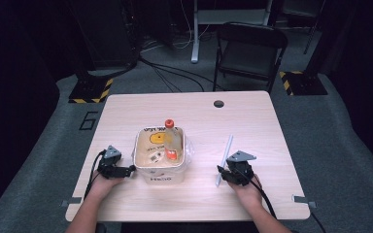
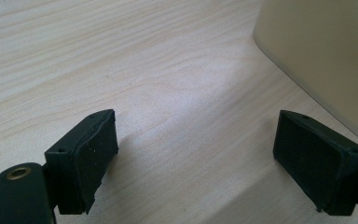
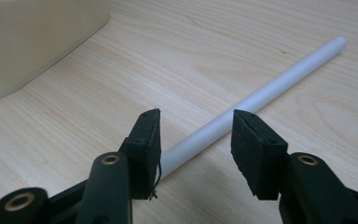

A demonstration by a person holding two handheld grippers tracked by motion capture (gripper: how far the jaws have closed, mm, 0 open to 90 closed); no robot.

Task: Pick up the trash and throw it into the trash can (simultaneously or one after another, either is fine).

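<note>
In the right gripper view the near end of the white rod (image 3: 261, 95) is hidden behind the left jaw of the right claw (image 3: 196, 135), so whether that jaw touches it cannot be told. The jaws stand apart on either side of the rod with a clear gap to the other jaw, released and clamping nothing. The rod is thin, smooth, matte white with a rounded far tip, lying flat on the pale wood bench (image 3: 242, 28) and slanting away. In the high view the rod (image 1: 226, 156) lies right of the cream tub (image 1: 159, 175), well apart from it. The tub holds an orange-capped bottle (image 1: 171, 141); its other contents are hard to make out. The left claw (image 2: 196, 154) is wide open over bare bench, the tub wall (image 2: 326, 51) cut off beside it.
</note>
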